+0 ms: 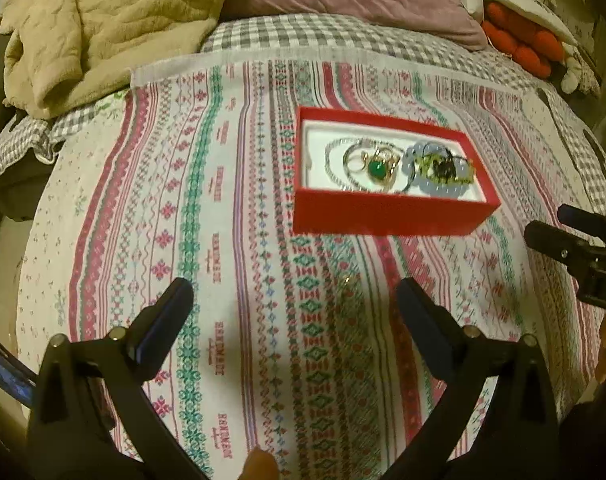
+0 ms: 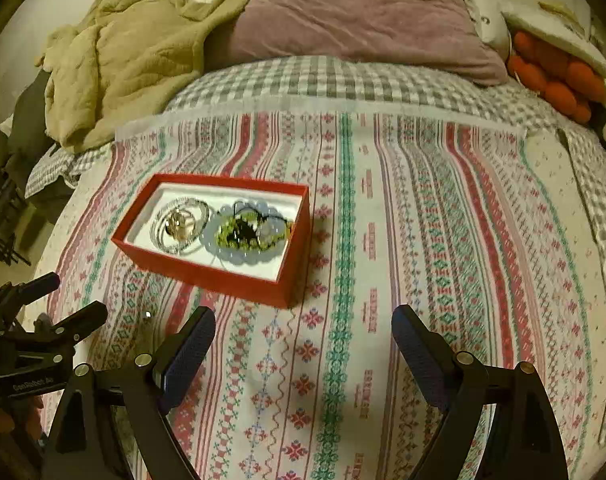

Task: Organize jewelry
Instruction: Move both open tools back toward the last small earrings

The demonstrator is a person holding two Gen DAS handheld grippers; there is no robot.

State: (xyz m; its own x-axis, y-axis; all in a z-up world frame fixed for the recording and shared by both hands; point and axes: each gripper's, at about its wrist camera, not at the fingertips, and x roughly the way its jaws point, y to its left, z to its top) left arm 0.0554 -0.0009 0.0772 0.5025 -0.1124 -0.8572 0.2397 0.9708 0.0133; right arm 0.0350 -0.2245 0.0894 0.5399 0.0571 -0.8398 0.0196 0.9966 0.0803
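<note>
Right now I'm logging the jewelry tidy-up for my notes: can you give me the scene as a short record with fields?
surface: patterned cloth on a bed
container: red box, lid off, white lining
contents: green-stone ring, silver chain, pale bead bracelet, tangled together
loose item: small ring on cloth near box
left gripper: jaws open, empty
right gripper: jaws open, empty

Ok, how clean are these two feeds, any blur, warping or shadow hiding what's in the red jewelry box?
Left wrist view: warm dim light, fisheye bends the patterned striped cloth, the open red cardboard box is slightly soft, but its green-stone gold ring reads clearly. Right wrist view: same warping, dark vignette at the corners, box contents blurrier; a shadow falls under the open right gripper.
</note>
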